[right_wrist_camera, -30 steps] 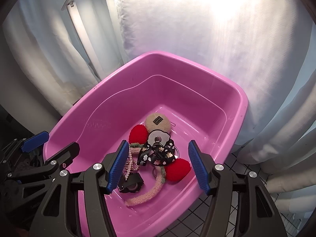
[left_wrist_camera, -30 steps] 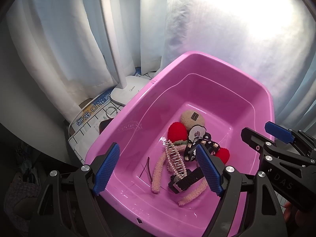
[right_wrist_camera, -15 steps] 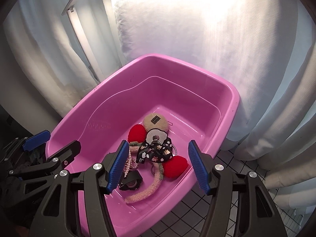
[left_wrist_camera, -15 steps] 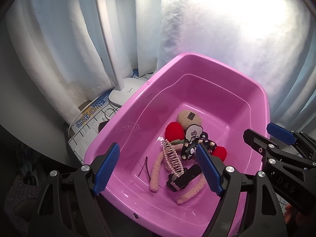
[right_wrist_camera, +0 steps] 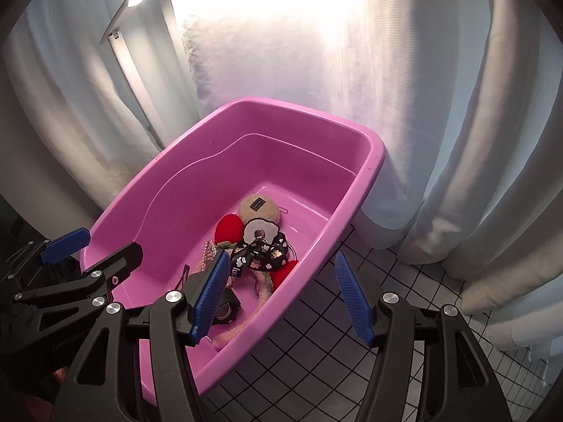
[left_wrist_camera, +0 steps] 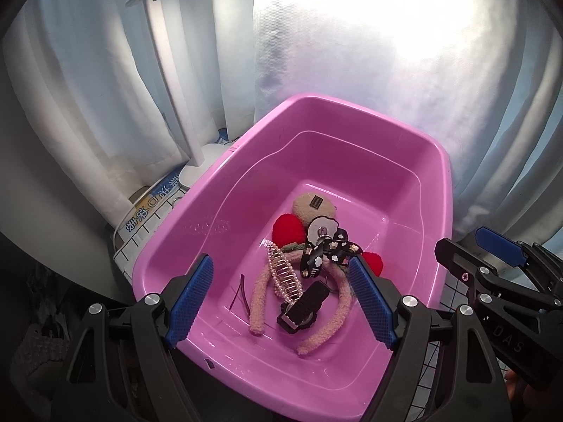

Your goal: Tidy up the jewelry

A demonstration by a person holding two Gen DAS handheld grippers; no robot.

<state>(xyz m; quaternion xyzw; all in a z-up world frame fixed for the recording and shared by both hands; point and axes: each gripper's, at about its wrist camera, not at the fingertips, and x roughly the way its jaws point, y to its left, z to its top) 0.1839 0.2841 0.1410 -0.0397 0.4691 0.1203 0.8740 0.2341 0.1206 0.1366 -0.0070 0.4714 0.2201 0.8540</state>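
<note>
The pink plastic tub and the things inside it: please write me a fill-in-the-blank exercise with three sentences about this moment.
1. All the accessories lie inside the ____ plastic tub.
2. The pearl hair claw clip rests on the fuzzy pink headband, beside the ____ wristwatch.
3. The left gripper and right gripper both have jaws that are ____ and hold nothing.

Missing words: pink; black; open

Both grippers: black plastic frames, silver screws, blue ribbed finger pads; right gripper marked "DAS".
</note>
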